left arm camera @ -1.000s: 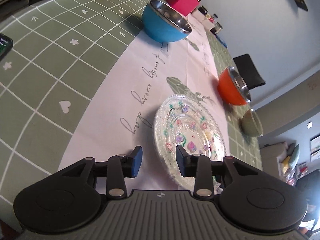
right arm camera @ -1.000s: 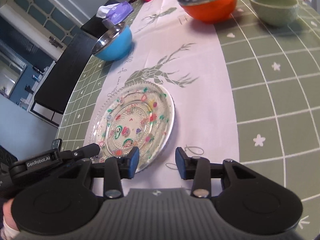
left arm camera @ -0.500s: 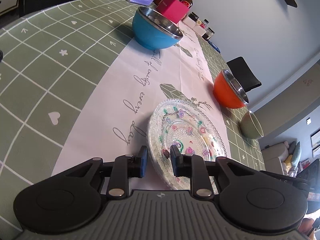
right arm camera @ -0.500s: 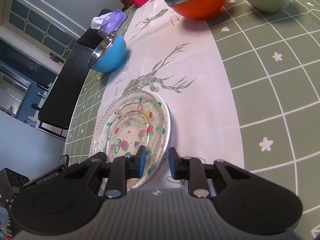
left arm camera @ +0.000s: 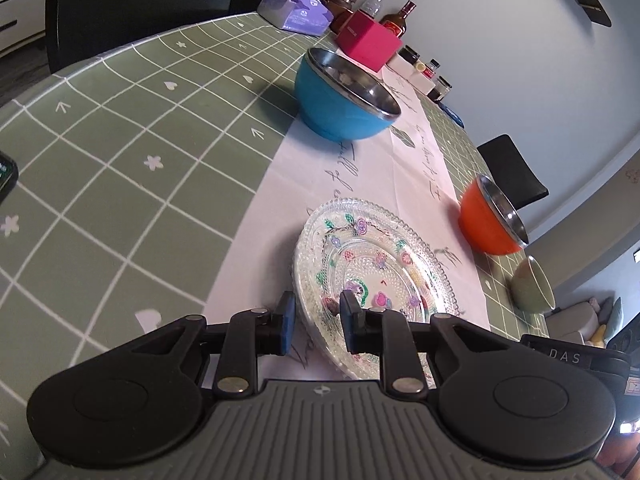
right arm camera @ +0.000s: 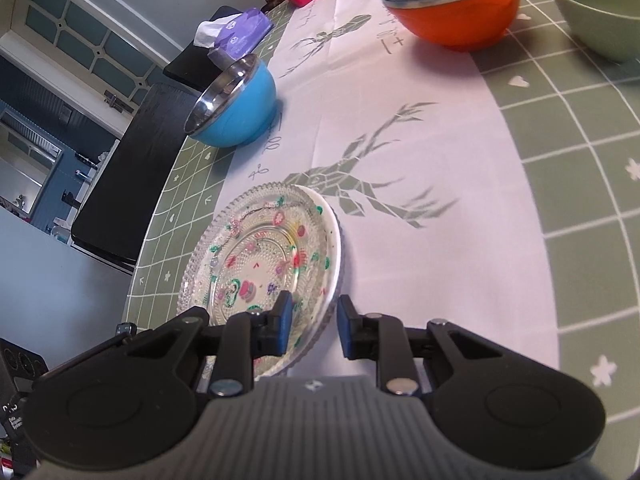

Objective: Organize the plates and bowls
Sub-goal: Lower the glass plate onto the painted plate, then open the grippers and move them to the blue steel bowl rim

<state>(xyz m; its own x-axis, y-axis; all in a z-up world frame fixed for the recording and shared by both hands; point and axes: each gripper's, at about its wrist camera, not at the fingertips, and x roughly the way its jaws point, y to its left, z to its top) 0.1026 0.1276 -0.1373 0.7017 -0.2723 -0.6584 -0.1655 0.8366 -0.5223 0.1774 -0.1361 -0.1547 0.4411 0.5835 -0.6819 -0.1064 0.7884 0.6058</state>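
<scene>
A clear glass plate point(left arm camera: 380, 264) painted with small flowers lies on the white table runner point(left arm camera: 416, 168). In the right wrist view the glass plate point(right arm camera: 264, 256) rests on a white plate, whose rim point(right arm camera: 338, 240) shows along its right side. My left gripper point(left arm camera: 316, 330) is shut on the near left rim, one pad under and one over. My right gripper point(right arm camera: 312, 330) is shut on the near right rim in the same way. A blue bowl point(left arm camera: 340, 108) stands beyond the plate. An orange bowl point(left arm camera: 484, 224) and a pale green bowl point(left arm camera: 528, 288) stand to the right.
The table carries a green checked cloth point(left arm camera: 120, 160). At its far end stand a purple tissue pack point(left arm camera: 296, 12), a pink box point(left arm camera: 368, 40) and several bottles and jars. A dark device point(left arm camera: 6, 176) lies at the left edge. Black chairs point(left arm camera: 508, 172) flank the table.
Both grippers closed from open onto the plate's rim, one from each side. The plate now hides the script on the runner that showed beside it before.
</scene>
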